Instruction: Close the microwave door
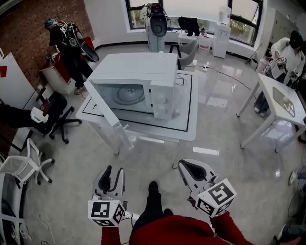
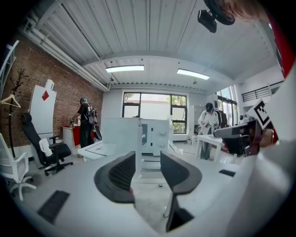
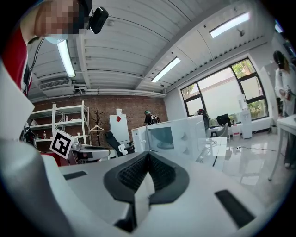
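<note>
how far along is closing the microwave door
Done: nothing yet; the microwave door hangs wide open, turntable showing. In hand: nothing; the left gripper is open and empty, the right gripper shut and empty, both short of the table. Remaining: walk up and swing the door shut.

Bright, even daylight from tall black-framed windows (image 1: 201, 7); long white ceiling strip lights (image 2: 125, 68) lit. Glare patches on glossy grey floor (image 1: 217, 100). Heavy fisheye bending, dark corners in gripper views.
</note>
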`<state>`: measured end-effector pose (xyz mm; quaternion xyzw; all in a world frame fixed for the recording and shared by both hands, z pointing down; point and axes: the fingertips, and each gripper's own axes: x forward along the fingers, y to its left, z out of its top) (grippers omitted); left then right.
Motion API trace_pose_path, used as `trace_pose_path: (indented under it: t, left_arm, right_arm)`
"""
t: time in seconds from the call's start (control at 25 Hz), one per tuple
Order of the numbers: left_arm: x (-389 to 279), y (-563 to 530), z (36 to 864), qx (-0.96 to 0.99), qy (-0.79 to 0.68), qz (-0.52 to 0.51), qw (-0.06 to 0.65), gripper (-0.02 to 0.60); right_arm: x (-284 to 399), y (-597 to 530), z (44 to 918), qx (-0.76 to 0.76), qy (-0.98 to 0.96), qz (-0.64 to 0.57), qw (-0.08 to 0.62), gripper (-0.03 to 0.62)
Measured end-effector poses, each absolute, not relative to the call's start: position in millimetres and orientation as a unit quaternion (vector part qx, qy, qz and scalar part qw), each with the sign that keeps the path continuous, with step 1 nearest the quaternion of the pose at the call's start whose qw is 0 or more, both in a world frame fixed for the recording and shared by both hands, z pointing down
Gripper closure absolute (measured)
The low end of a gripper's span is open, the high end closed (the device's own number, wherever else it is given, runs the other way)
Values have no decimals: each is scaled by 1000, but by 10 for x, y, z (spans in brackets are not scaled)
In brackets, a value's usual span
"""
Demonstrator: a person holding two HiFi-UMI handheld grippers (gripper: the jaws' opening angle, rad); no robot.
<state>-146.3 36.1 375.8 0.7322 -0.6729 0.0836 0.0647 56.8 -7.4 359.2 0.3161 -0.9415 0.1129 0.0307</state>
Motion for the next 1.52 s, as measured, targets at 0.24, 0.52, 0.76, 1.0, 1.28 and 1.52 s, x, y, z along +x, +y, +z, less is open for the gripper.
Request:
trace_pose_path:
  t: [0.24,0.52,0.76,1.0,1.28,1.52]
  left_arm:
    - [-1665,-26,3838,739,-664,89,71,419]
    - [-1736,-317,3930,763,-629,122,83,419]
    - [-1697,-486,4033,785,-598,129,98,419]
    - [-1637,-631,4060,795,-584,127,107,419]
    - [-1573,-781,4093,807,-567,123,113,420]
    - [-1427,-949,4080,816,-555,120,111,420]
  right_arm:
    - [417,-431,3670,328,-936,120,36,582]
    - [227,-746,3691,332,-933,135,42,582]
    - [110,-925,3747,337,-929,147,49,582]
    - [94,-1054,3756,348,-923,154,54,582]
    - [105,-1155,3796,362,-917,159,56,582]
    - [127,-1208,3791,370,-913,161,57,582]
